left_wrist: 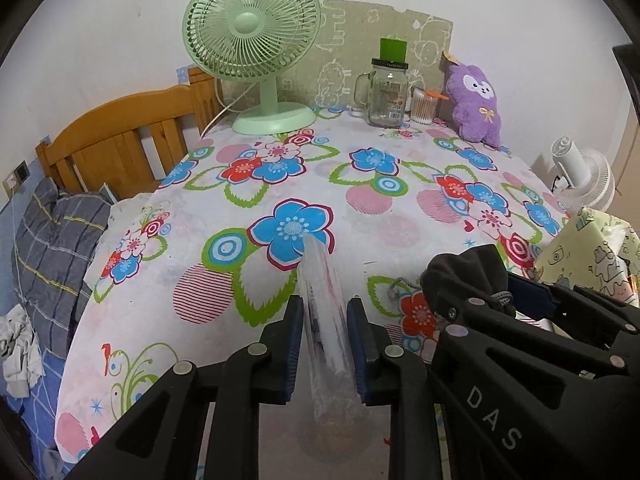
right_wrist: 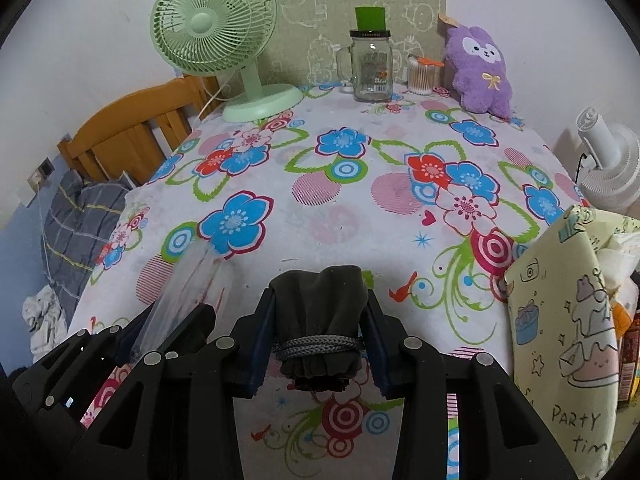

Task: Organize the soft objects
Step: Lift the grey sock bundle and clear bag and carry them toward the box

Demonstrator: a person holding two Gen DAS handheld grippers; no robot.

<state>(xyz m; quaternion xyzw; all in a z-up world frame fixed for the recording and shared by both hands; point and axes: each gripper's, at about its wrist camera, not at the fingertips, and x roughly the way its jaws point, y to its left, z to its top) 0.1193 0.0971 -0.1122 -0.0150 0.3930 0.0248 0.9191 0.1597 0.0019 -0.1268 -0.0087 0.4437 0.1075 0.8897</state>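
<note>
Left claw (left_wrist: 325, 334), closed on a clear plastic bag (left_wrist: 326, 312): the bag is long, narrow and crinkled, with faint red print, and it projects forward between the blue pads over the floral cloth. Right claw (right_wrist: 320, 334), closed on a dark drawstring pouch (right_wrist: 320, 312): soft grey-brown fabric, cinched by several turns of grey braided cord (right_wrist: 316, 347), its rounded end pointing forward. Both items are held above the near edge of the worktop (right_wrist: 360, 208), the two claws side by side.

The worktop is covered by a white cloth with blue, red and pink flowers. At its far edge stand a green desk fan (left_wrist: 252, 40), a glass mug jar (left_wrist: 386, 94), a cup of cotton swabs (left_wrist: 423, 109) and a purple plush toy (left_wrist: 476, 104). A yellow cartoon-print tissue box (right_wrist: 560, 320) sits at the right. A wooden bed frame (left_wrist: 120, 140) lies to the left, a white fan (right_wrist: 608, 164) to the right.
</note>
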